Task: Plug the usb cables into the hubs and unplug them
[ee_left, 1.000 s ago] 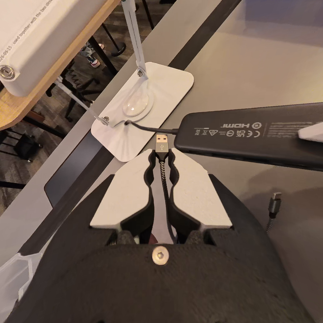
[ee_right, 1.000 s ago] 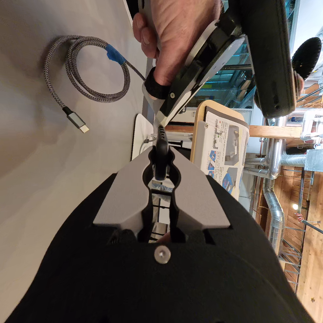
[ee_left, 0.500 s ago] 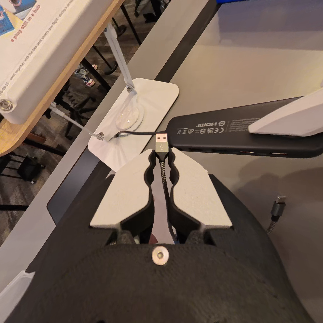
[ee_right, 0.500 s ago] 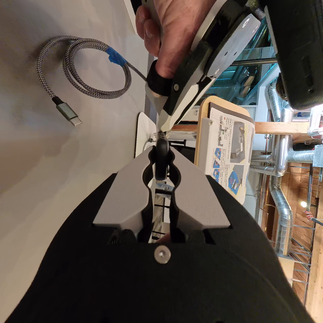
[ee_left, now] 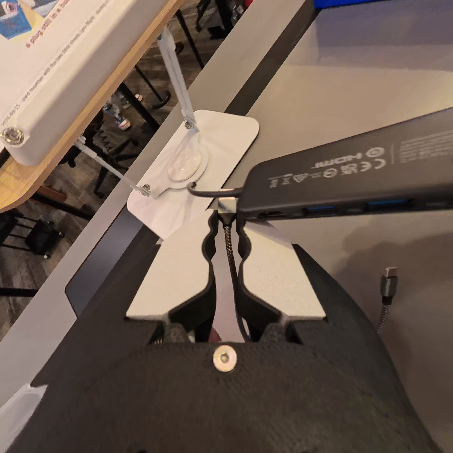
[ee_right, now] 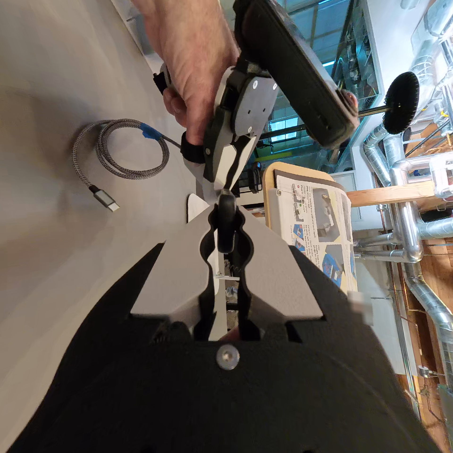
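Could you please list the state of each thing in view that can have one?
Left gripper: shut on the USB-A plug.
USB-A plug: unplugged, beside the hub's end.
Right gripper: shut on the hub.
Hub: held off the table, side ports empty.
USB-C plug: loose on the table.
Cable: coiled, blue tape on it.

Dim warm light, slight motion blur
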Action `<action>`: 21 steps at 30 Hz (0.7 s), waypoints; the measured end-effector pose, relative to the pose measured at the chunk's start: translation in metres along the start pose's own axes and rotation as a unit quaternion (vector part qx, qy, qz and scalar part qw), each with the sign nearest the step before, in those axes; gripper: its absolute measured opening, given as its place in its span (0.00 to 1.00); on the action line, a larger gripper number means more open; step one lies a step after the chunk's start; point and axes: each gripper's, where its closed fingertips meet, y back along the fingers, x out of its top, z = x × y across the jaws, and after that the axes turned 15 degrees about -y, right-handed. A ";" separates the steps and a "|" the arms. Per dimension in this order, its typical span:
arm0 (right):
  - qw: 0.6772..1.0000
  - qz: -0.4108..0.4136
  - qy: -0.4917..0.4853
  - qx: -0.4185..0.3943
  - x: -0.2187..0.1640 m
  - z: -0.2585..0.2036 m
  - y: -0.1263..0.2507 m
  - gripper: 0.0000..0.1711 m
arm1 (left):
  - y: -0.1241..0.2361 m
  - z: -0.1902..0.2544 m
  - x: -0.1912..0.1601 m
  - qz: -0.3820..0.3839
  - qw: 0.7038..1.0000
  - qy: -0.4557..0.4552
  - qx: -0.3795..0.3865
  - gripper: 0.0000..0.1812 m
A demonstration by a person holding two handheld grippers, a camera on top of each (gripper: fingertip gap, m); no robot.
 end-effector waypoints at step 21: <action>0.996 -0.017 0.029 -0.080 -0.007 0.026 0.001 0.06 | 0.018 -0.002 0.044 0.073 0.988 -0.111 0.073 0.08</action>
